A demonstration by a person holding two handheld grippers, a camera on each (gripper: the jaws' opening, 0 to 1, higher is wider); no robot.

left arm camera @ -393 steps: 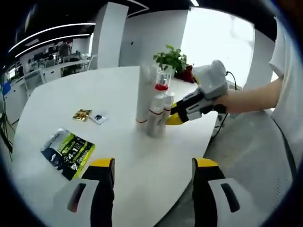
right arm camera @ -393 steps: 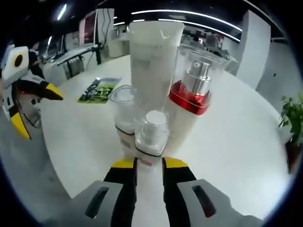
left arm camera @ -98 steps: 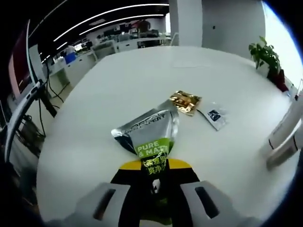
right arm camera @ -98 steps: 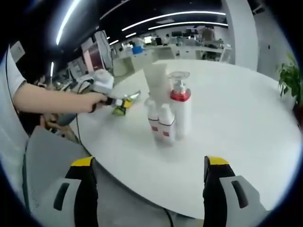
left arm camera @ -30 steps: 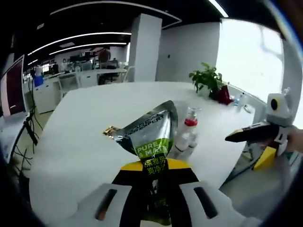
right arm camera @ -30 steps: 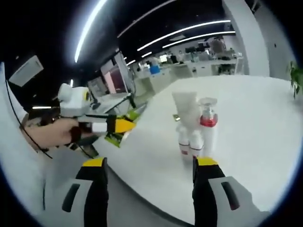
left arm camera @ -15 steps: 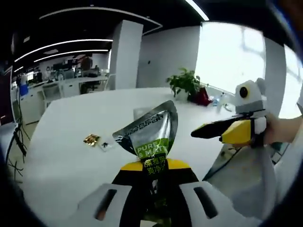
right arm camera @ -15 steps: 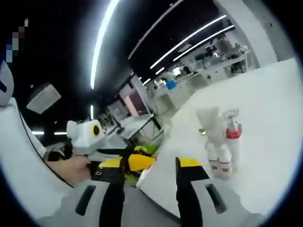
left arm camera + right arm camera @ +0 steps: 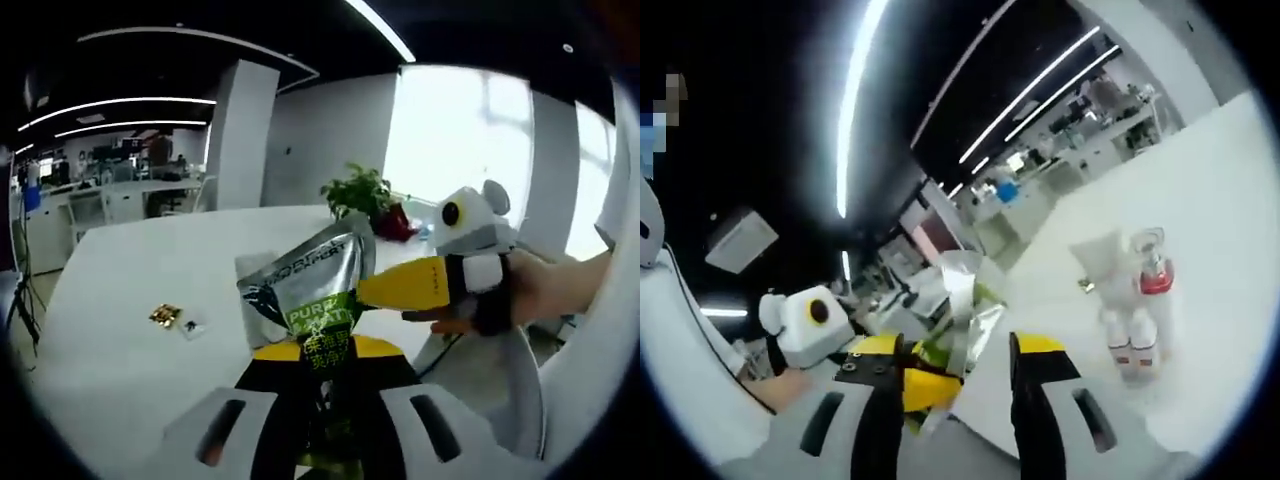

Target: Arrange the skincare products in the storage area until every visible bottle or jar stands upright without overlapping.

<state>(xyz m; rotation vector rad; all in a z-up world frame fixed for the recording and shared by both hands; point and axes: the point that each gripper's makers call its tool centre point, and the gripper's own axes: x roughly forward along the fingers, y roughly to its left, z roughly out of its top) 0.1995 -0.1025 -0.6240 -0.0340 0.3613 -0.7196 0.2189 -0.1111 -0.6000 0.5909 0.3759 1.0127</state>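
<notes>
Left gripper view: raised above the table [image 9: 110,330], facing the window, close on the silver pouch [image 9: 305,290]. Right gripper view: off the table's edge, facing the office, bottles [image 9: 1135,300] farther off. Shared: pouch and table.

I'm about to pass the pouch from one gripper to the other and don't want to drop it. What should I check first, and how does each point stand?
1. left gripper shut on the silver-green pouch: ok.
2. right gripper jaws apart for taking it: ok.
3. Pouch edge between the right jaws: cannot tell; in the right gripper view it rises just above them.
4. Bottle cluster upright on the white table: ok.
5. Two small sachets away from the handover: ok.
</notes>
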